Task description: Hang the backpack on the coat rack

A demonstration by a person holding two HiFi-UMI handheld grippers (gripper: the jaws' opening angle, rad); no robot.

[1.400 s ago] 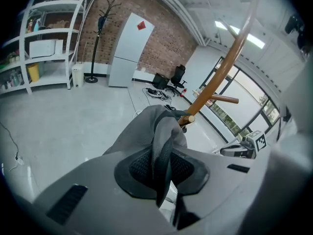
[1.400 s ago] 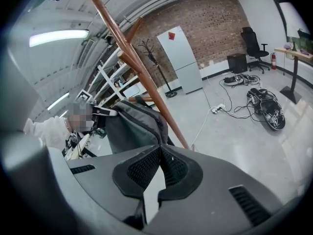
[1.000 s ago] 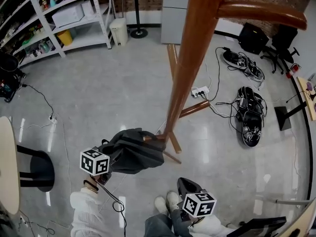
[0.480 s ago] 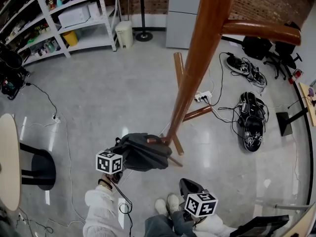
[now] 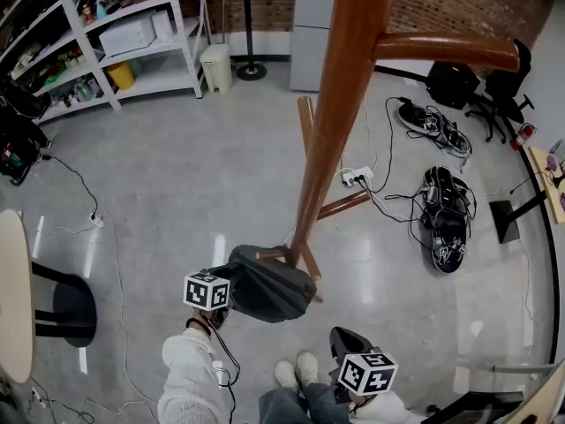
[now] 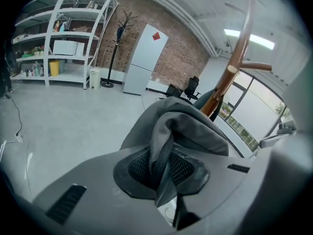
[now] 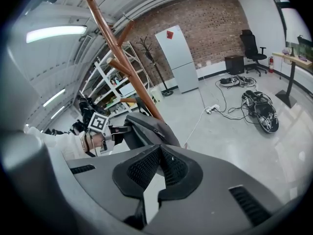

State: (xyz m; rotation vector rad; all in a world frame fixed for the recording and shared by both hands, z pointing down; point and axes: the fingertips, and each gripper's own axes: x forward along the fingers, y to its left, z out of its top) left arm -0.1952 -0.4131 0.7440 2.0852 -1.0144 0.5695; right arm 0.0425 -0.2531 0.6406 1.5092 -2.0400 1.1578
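The brown wooden coat rack [image 5: 340,104] rises through the middle of the head view, with one arm [image 5: 450,49] reaching right. The dark grey backpack [image 5: 269,283] hangs low beside its pole, right under a short low peg [image 5: 267,254]; whether a strap is over the peg I cannot tell. My left gripper [image 5: 221,303] is at the backpack's left side. In the left gripper view it [image 6: 164,166] is shut on a mesh strap [image 6: 159,148] of the backpack [image 6: 190,129]. My right gripper [image 5: 353,360] is near the person's feet, apart from the backpack, and its jaws [image 7: 159,164] are shut on nothing.
The rack's legs [image 5: 307,122] spread over the grey floor. A power strip [image 5: 357,177], cables and black gear [image 5: 446,215] lie to the right. White shelves [image 5: 115,42] stand at the back left. A round table [image 5: 13,290] and black stool [image 5: 75,303] are at the left.
My left gripper has carried the backpack down and right, closer to the rack's pole. The right gripper has shifted slightly and stays shut.
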